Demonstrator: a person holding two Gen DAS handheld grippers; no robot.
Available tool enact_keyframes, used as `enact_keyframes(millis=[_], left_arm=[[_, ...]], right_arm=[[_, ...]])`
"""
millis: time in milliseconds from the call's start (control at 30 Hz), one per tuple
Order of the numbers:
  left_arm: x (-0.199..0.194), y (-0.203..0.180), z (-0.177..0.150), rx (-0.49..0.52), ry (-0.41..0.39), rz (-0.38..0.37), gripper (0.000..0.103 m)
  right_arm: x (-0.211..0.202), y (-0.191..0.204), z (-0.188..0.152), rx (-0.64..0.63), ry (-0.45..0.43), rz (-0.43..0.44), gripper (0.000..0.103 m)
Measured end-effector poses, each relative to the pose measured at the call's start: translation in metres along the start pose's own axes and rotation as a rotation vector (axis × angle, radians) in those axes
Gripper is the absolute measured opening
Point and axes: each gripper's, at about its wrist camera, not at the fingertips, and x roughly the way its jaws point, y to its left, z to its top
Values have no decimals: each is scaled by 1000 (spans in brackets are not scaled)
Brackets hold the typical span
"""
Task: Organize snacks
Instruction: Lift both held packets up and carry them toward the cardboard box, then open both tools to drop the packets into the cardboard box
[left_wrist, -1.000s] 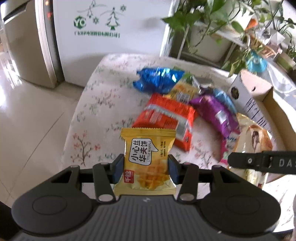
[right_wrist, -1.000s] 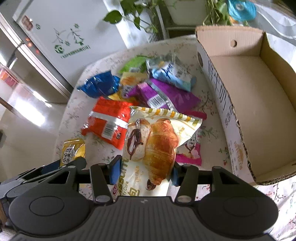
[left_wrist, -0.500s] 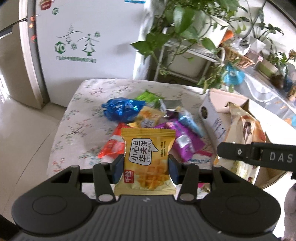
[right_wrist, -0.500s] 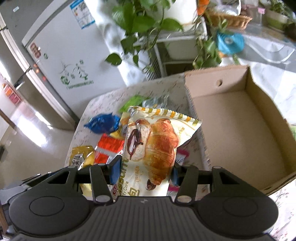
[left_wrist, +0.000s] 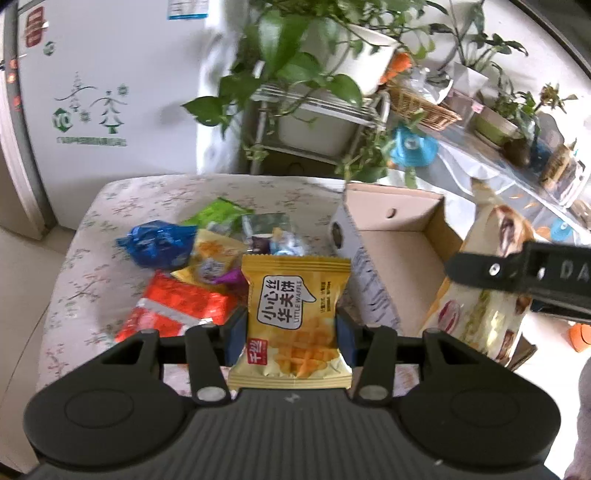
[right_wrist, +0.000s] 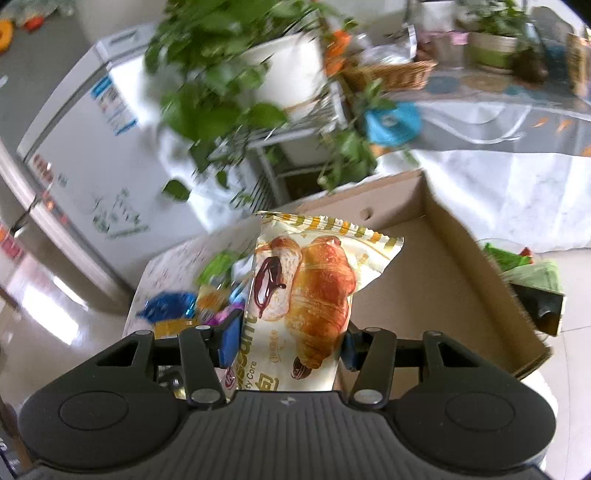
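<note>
Waffle packet (left_wrist: 293, 317) was clamped in left hand-held gripper (left_wrist: 291, 334), croissant packet (right_wrist: 306, 295) in right hand-held gripper (right_wrist: 286, 345), both upright; open cardboard box (right_wrist: 436, 280) was seen ahead-right, nearer the right one, apparently next.

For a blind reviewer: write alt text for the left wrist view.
The left hand-held gripper grips a yellow waffle packet above a floral table strewn with snack packets. An empty cardboard box sits to the right.
</note>
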Motion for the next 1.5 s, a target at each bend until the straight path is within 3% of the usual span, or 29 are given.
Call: enact_keyframes(millis=[400,833,867,900,933,1167,1500], left_arm=[[14,-54,16,58,-1,-79,48],[58,-102,16,68,81,-173,50],[60,-104,16,67,82,-173,59],[63,-106,16,66,86,-162,76],[64,-107,16,62,86,-149,81],[55,-95,17,75,59,-165,83],[30,-17,26,52,16,-66,85]], right_arm=[[-8,-42,15,61,-44,-115,58],[2,-73,23,126,-10,-174,56],[1,-75,24,149,-17,-169,59],[1,-77,24,167,-20,-159,60],[0,-77,24,178,-19,-154,60],[2,-74,23,196,-16,-134,64],[10,-46,21,120,-14,-23,72]])
